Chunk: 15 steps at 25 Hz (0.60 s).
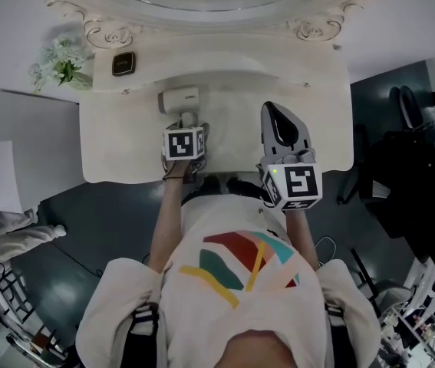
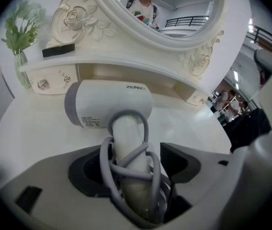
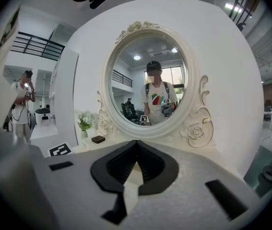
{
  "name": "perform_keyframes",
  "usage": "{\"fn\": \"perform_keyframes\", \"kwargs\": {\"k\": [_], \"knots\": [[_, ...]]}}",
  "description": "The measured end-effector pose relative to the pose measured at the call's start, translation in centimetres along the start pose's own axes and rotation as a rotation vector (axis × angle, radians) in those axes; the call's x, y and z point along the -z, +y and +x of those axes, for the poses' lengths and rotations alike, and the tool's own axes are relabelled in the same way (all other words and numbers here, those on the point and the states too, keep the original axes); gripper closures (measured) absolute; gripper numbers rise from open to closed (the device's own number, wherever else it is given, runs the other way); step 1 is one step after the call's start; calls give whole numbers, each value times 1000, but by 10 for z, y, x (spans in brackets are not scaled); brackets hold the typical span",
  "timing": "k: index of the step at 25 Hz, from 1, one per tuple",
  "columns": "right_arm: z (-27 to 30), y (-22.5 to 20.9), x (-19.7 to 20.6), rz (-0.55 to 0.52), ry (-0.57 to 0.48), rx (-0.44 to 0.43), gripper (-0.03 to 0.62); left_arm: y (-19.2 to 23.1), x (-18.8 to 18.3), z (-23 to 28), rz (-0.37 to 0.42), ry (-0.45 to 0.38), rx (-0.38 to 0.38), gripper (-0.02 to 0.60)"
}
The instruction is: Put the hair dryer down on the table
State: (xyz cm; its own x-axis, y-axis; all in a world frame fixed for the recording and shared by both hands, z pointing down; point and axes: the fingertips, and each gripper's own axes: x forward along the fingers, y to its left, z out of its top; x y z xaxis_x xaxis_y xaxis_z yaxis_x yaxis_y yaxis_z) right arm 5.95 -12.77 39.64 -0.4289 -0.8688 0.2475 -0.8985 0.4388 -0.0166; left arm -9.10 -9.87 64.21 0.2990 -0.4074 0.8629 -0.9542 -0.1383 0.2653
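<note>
The white hair dryer (image 1: 179, 100) lies on the white dressing table (image 1: 125, 148), its grey cord wound round the handle. In the left gripper view the dryer's barrel (image 2: 109, 102) points across the picture and the handle runs back between the jaws. My left gripper (image 2: 131, 163) is open around that handle, its dark pads standing just off the cord on both sides. In the head view the left gripper (image 1: 189, 123) sits directly behind the dryer. My right gripper (image 1: 277, 113) hovers over the table's right half, shut and empty; its jaws (image 3: 136, 147) meet at the tips.
An oval mirror (image 3: 145, 80) with carved trim stands at the back of the table. On the raised shelf at the left are a vase of flowers (image 1: 62, 61) and a small black box (image 1: 123, 63). Dark chairs (image 1: 416, 175) stand to the right; a person (image 3: 23, 104) is far left.
</note>
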Motion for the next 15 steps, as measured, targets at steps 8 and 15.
{"fn": "perform_keyframes", "kwargs": {"k": [8,15], "knots": [[-2,3,1,3,0,-13,595,14,-16,-11,69,-53,-100,245],[3,9,-2,2,-12,-33,595,14,-42,-36,72,-126,-116,242]]}}
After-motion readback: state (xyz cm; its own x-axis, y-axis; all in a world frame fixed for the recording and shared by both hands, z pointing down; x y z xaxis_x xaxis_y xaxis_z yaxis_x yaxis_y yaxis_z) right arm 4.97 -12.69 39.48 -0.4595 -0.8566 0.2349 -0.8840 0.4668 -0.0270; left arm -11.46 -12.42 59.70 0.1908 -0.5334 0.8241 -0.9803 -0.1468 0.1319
